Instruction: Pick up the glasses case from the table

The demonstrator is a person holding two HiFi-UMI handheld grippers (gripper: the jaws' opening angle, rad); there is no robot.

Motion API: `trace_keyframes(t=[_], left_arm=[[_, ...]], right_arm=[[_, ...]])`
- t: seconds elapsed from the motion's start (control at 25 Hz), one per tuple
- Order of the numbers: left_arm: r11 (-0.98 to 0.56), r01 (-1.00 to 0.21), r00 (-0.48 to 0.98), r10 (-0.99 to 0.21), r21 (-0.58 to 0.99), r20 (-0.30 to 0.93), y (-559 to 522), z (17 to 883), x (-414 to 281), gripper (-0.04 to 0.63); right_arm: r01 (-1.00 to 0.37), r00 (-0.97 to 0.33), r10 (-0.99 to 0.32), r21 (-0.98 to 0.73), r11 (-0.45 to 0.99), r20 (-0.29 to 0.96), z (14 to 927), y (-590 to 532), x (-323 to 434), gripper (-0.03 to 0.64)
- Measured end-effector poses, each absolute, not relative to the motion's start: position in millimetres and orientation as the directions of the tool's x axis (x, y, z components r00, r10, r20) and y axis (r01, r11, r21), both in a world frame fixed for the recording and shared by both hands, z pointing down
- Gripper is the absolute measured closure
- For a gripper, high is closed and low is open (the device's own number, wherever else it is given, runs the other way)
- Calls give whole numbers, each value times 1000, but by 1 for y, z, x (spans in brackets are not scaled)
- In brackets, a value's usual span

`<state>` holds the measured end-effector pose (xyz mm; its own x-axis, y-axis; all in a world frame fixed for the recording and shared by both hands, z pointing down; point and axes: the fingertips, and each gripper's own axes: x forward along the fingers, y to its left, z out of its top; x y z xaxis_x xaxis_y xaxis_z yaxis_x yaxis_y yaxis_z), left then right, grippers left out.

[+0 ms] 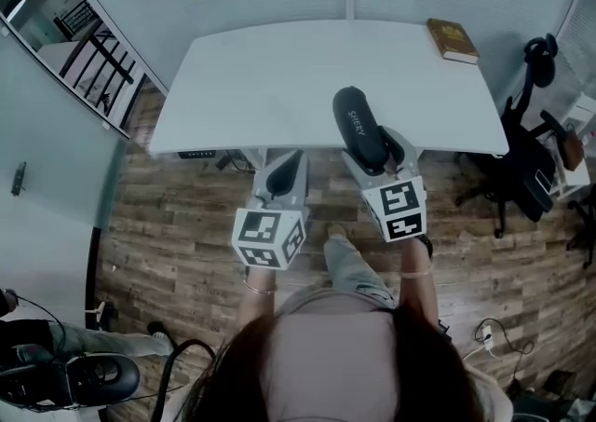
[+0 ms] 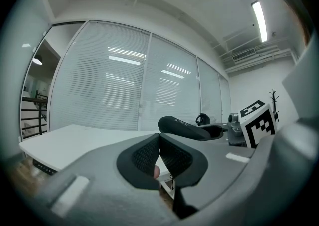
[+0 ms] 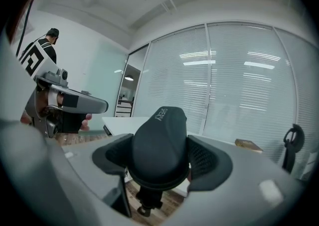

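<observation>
glasses case (image 1: pixel 357 122): long axis points at table (image 1: pixel 279 85) far edge
right tongs (image 3: pixel 160 157): clamping it
left tongs (image 2: pixel 158 157): closed, empty

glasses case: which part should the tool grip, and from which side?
Grip across its narrow width near one end, coming in along the long axis from the person's side. The glasses case is a long rounded shell, so probably only the short width fits between the jaws. The right tool holds it just so, pads on both flanks.
</observation>
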<state>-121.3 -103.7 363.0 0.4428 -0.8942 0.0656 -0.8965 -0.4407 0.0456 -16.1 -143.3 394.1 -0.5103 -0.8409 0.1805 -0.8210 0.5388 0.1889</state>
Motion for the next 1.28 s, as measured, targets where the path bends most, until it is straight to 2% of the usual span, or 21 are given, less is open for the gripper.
trace_keyframes(t=[1.28], left_arm=[[-421, -907, 422, -906, 21, 37, -35, 348, -85, 591]], right_arm=[[-803, -546, -832, 223, 552, 97, 369, -68, 10, 278]])
